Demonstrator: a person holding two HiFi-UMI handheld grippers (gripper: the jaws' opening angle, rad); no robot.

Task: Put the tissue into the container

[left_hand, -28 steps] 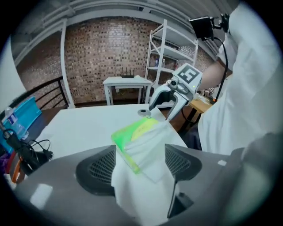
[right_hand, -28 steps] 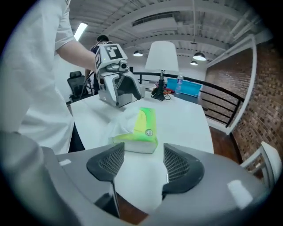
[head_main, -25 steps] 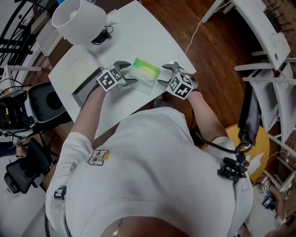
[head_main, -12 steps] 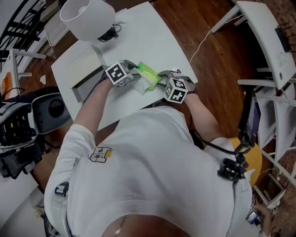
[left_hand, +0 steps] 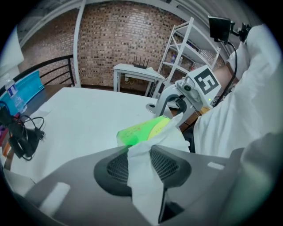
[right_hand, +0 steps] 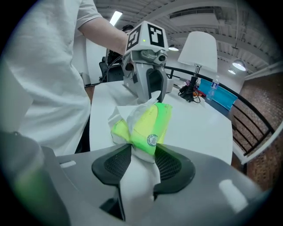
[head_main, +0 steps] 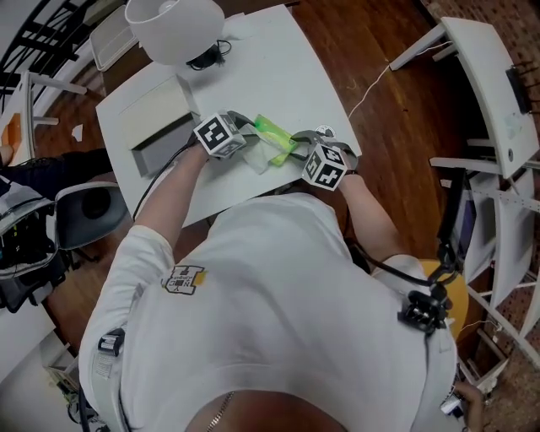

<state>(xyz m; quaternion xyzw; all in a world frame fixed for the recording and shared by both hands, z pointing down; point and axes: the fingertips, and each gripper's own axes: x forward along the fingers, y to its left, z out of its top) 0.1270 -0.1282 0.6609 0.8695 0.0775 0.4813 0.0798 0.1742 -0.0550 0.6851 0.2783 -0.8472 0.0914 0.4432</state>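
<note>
A green tissue pack (head_main: 272, 135) is held just above the white table (head_main: 278, 59), between my two grippers. My left gripper (head_main: 251, 132) pinches a white tissue (left_hand: 141, 176) that trails out of the pack (left_hand: 141, 131); its jaws are closing with the sheet between the pads. My right gripper (head_main: 293, 143) grips the pack's near end (right_hand: 148, 126), and white wrapper or tissue runs down between its pads; its jaws are opening slightly. From the left gripper view, the right gripper (left_hand: 170, 103) faces mine across the pack. A flat white container with a grey slot (head_main: 160, 139) lies left of the grippers.
A white lamp shade (head_main: 173, 25) stands at the table's far end with black cables (head_main: 202, 57) at its foot. A water bottle (right_hand: 213, 90) stands beyond the lamp. A black chair (head_main: 84, 207) sits left of the table. The table's right edge drops to a wooden floor.
Both grippers have closed in on the pack from either side and taken hold of it. It has lifted and tilted, and a white tissue now trails from it.
</note>
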